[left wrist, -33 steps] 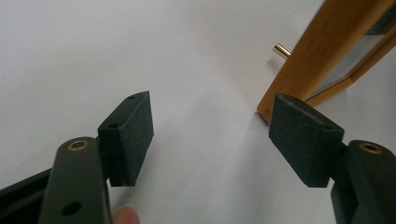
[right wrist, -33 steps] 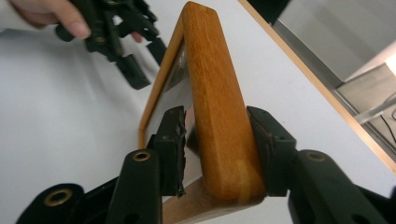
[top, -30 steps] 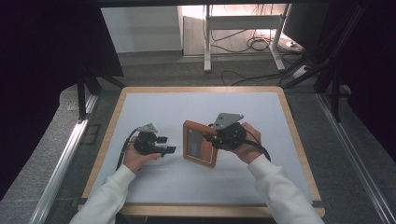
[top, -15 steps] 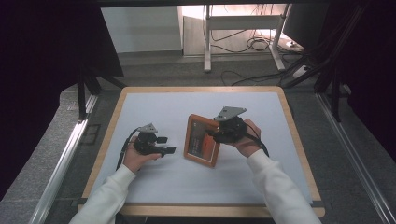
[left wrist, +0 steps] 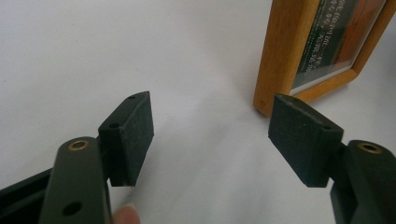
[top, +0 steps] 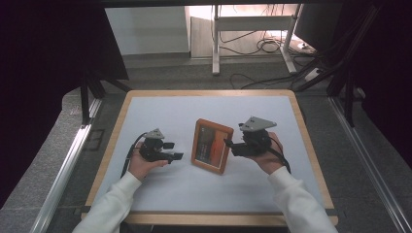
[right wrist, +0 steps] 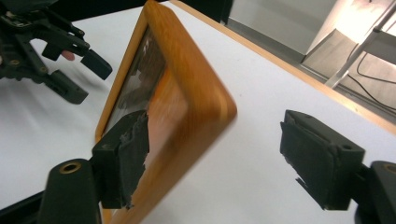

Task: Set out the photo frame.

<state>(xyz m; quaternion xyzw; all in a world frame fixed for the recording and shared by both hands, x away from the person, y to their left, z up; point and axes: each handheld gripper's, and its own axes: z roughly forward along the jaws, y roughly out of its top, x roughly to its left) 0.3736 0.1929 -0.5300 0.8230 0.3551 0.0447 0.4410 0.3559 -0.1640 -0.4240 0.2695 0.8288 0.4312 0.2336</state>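
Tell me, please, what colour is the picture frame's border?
Orange-brown wood, clearest in the right gripper view: picture frame.

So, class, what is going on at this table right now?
A person works with a gripper in each hand at a white table. A wooden picture frame stands upright in the middle. The right gripper has just been opening its jaws, which now flank the frame's edge without pressing it. The left gripper waits open beside the frame, holding nothing.

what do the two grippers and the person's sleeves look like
Both are black handheld tools. The left gripper and right gripper each carry a grey three-cornered plate on top and trail a black cable. Their jaws end in dark rectangular pads fixed by brass-ringed screws; the right gripper's pads look frayed. The sleeves are white.
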